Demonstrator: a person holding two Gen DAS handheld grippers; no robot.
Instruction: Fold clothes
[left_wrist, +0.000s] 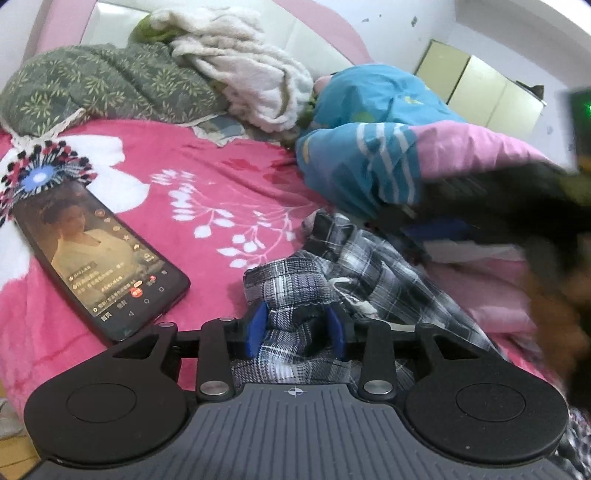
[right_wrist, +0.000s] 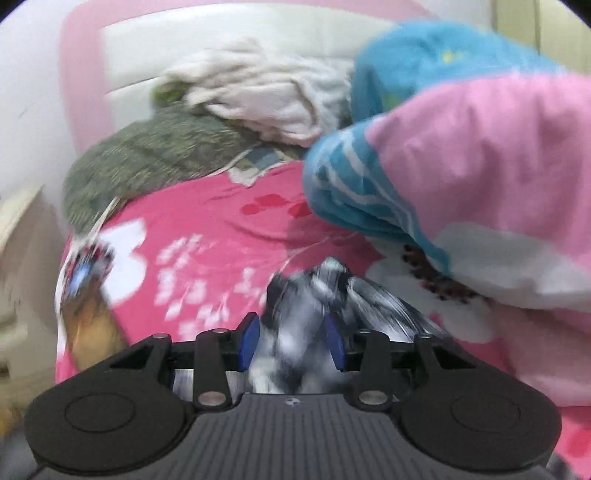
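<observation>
A black, grey and white plaid garment (left_wrist: 369, 273) lies crumpled on the pink flowered bedspread (left_wrist: 207, 166). My left gripper (left_wrist: 295, 311) is shut on a bunched edge of it, and the cloth fills the gap between the blue pads (left_wrist: 255, 332). The right wrist view is motion-blurred. There the plaid garment (right_wrist: 332, 288) shows between and beyond the fingers of my right gripper (right_wrist: 291, 319), whose jaws stand apart and do not clearly press on it. From the left wrist view my right gripper (left_wrist: 509, 206) is a dark blur over the garment's far right side.
A lit phone (left_wrist: 99, 254) lies on the bedspread at the left. A blue and pink quilt (left_wrist: 369, 147) is heaped at the right, a green patterned pillow (left_wrist: 92, 88) and a white fleece blanket (left_wrist: 251, 62) at the back by the headboard.
</observation>
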